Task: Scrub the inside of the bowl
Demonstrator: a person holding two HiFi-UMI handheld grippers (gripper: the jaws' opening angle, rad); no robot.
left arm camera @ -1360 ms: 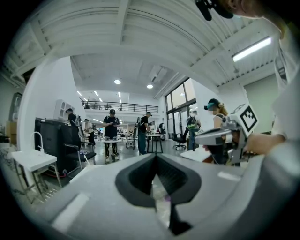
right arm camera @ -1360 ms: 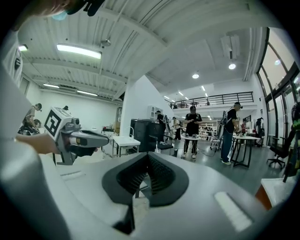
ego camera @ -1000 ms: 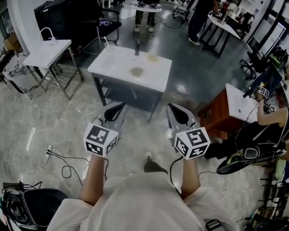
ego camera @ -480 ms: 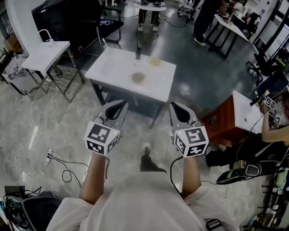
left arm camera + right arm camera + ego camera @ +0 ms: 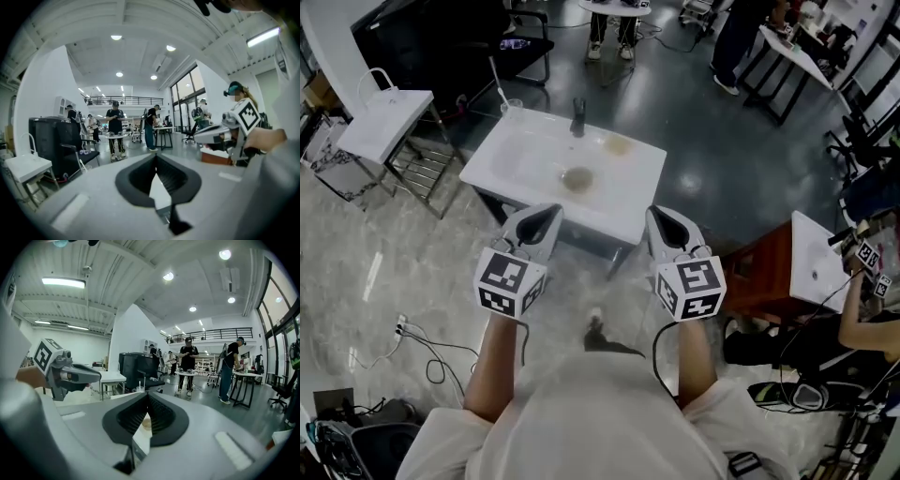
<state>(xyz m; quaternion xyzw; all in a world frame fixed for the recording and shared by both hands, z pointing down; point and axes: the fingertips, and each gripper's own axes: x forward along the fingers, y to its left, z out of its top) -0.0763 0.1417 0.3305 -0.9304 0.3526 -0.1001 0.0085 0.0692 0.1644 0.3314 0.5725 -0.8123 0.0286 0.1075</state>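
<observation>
A small brownish bowl stands near the middle of a white table ahead of me in the head view. A second pale brown item lies behind it, beside a dark upright bottle. My left gripper and right gripper are held side by side in front of the table's near edge, short of the bowl. Both are shut with nothing between the jaws. The left gripper view shows its jaws meeting. In the right gripper view the jaws meet too, and the bowl peeks through below them.
A clear cup with a straw stands at the table's far left corner. A smaller white side table is at left, a reddish cabinet at right, and cables lie on the floor. People stand at tables further back.
The white table with the bowl has come closer and lower in the head view as I walk toward it. Both grippers stay shut and side by side.
</observation>
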